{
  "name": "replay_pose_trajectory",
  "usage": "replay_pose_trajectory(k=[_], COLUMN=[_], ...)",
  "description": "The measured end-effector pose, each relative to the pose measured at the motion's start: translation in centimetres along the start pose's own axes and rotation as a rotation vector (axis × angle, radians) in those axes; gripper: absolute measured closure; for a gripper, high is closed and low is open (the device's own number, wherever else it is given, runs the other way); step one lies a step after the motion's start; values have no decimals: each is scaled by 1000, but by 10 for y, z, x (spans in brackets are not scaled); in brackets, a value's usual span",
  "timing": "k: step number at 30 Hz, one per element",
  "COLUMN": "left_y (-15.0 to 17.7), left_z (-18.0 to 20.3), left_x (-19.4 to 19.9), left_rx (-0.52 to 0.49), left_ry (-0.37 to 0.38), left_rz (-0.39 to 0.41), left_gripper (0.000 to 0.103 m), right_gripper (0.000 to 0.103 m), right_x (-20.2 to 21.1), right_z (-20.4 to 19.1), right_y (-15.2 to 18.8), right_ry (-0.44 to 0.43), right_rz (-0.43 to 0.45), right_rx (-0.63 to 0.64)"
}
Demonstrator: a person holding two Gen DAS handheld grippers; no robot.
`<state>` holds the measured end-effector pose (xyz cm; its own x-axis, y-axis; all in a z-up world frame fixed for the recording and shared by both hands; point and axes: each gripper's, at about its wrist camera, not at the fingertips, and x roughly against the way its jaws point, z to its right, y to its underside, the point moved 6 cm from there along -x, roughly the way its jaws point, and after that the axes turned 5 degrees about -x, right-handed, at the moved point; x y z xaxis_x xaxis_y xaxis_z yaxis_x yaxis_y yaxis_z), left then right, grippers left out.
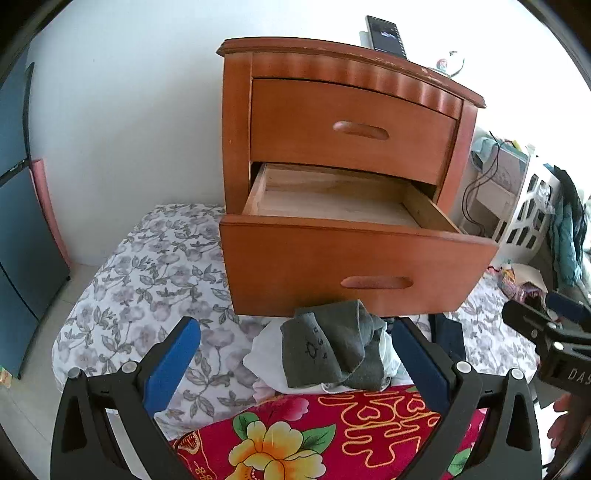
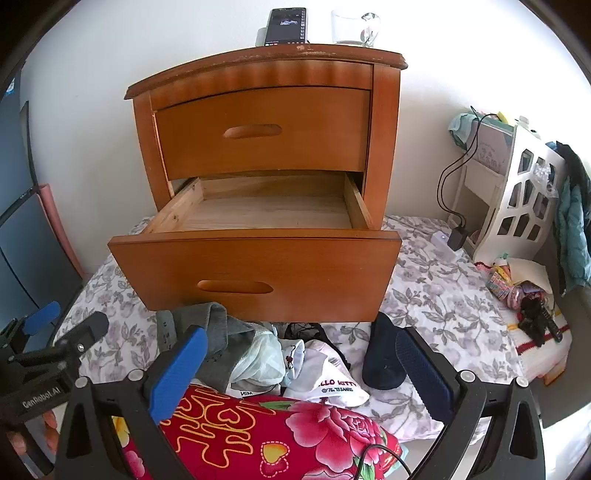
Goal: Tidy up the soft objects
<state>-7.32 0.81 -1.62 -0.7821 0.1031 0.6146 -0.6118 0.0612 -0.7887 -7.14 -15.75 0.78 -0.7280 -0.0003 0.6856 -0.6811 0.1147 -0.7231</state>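
A pile of socks and small clothes lies on the floral bed sheet (image 1: 147,266) in front of a wooden nightstand (image 1: 351,122). Grey socks (image 1: 332,350) top the pile, over white clothes (image 1: 264,354). In the right wrist view the grey socks (image 2: 218,328), white socks (image 2: 325,380) and a dark navy sock (image 2: 380,354) show. The lower drawer (image 1: 354,258) is pulled out and looks empty inside (image 2: 269,214). My left gripper (image 1: 295,362) is open, its fingers either side of the grey socks. My right gripper (image 2: 299,373) is open over the pile, holding nothing.
A red floral quilt (image 1: 332,432) lies close under both grippers. A phone (image 2: 286,26) and a glass mug (image 2: 354,27) stand on the nightstand. A white cabinet (image 2: 517,199), cables, a charger (image 2: 458,236) and toys (image 2: 517,291) are at the right. A blue panel (image 1: 22,240) stands left.
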Motion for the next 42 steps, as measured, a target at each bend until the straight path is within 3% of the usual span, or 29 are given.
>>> replay_pose_trajectory(k=[18,29,42], left_y=[3,2,3], left_z=[0,3,-1], left_x=[2,8,7], left_rx=[-3,10,30], left_ry=[-13,27,-2], left_rz=[-5,19,10], left_gripper=[0,0,0], right_gripper=[0,0,0], right_x=[1,1,1], right_z=[3,2,4], right_y=[5,7,9], right_ry=[8,8,10], right_rz=[-10,-14,-17], right_rx=[-8,-9,-10])
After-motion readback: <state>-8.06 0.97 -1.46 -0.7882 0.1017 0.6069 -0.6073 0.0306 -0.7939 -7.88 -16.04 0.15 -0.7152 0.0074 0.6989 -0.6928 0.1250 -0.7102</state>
